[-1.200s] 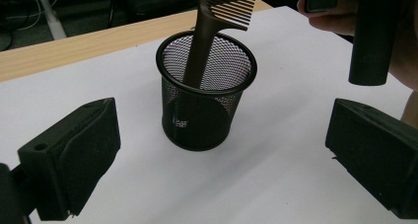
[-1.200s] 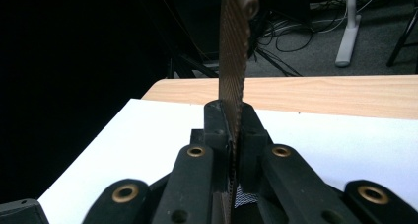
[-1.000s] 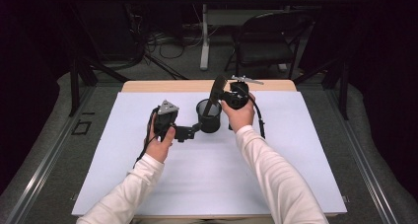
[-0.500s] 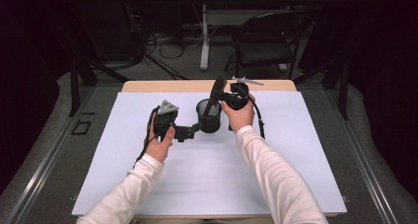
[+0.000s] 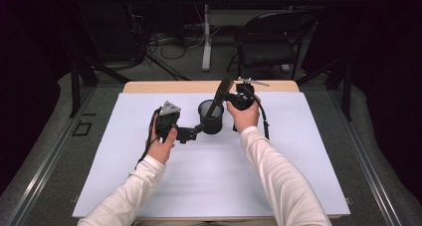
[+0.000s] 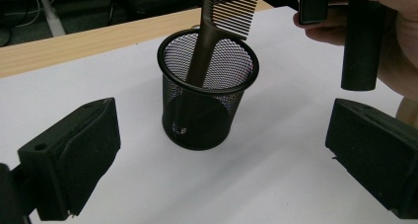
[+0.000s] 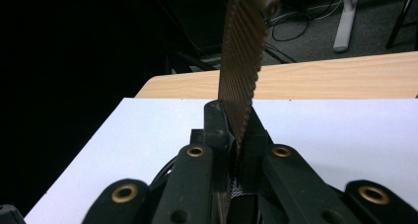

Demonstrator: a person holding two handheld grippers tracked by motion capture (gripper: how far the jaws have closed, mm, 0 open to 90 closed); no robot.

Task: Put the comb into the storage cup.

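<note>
Little has shifted over the last second: my right gripper (image 5: 230, 92) tips the brown comb (image 6: 213, 26) a touch steeper, while my left gripper (image 5: 196, 132) stays put beside the cup. Spread over the wooden table (image 5: 149, 86) is a smooth, pale sheet (image 5: 209, 181). On it stands the black wire-mesh pen cup (image 6: 207, 103), round, open-topped, probably light and easy to tip; my left jaws gape wide either side of it, holding nothing. The comb looks like stiff, slick plastic with fine teeth; my right jaws pinch its toothed end flat, handle down inside the cup. The solid spine seems the safest hold.
</note>
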